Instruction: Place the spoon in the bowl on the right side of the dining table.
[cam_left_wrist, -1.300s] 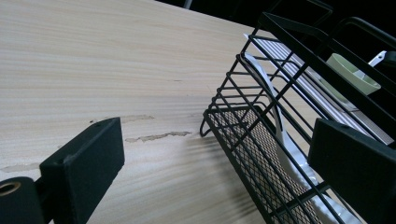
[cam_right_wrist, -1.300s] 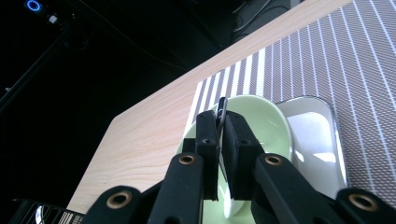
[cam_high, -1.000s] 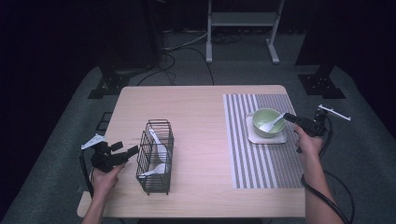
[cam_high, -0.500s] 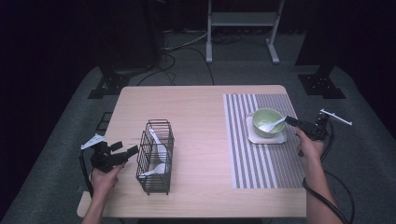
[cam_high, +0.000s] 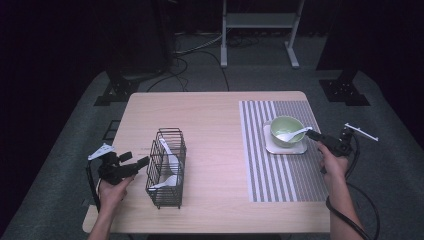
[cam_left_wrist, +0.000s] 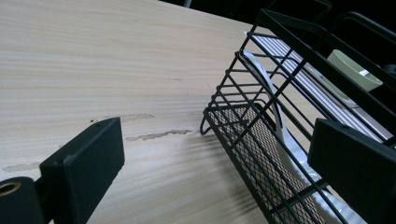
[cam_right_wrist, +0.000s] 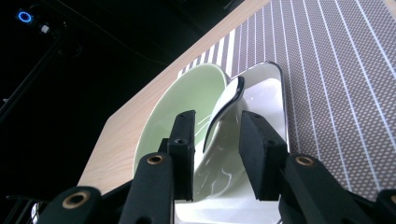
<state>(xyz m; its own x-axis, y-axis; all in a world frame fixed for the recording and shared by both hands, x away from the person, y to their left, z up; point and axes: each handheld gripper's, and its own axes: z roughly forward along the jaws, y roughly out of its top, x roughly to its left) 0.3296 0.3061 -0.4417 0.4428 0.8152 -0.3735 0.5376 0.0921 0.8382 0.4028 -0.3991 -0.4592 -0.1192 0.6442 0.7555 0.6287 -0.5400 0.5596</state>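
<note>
Spoon of white ceramic (cam_high: 291, 134) lies in the pale green round bowl (cam_high: 284, 131), which stands on a white square saucer (cam_high: 301, 148) on the striped grey placemat (cam_high: 280, 175) at the right of the light wooden bench (cam_high: 215, 120); its scoop rests inside the bowl and its handle slopes up over the rim toward the right gripper (cam_high: 314, 134); seen from the right gripper view, that handle (cam_right_wrist: 223, 109) runs lengthwise between the jaws, which have just been opening and stand clear of it on both sides, so the spoon is released; the right hand (cam_high: 332, 165) is much the nearer one. On the far side of the bench the left gripper (cam_high: 141, 163) waits just beside the black wire basket (cam_high: 166, 167), jaws parted and gripping nothing; more white spoons (cam_high: 168, 160) lie in that basket, so the next pick falls to the left.
</note>
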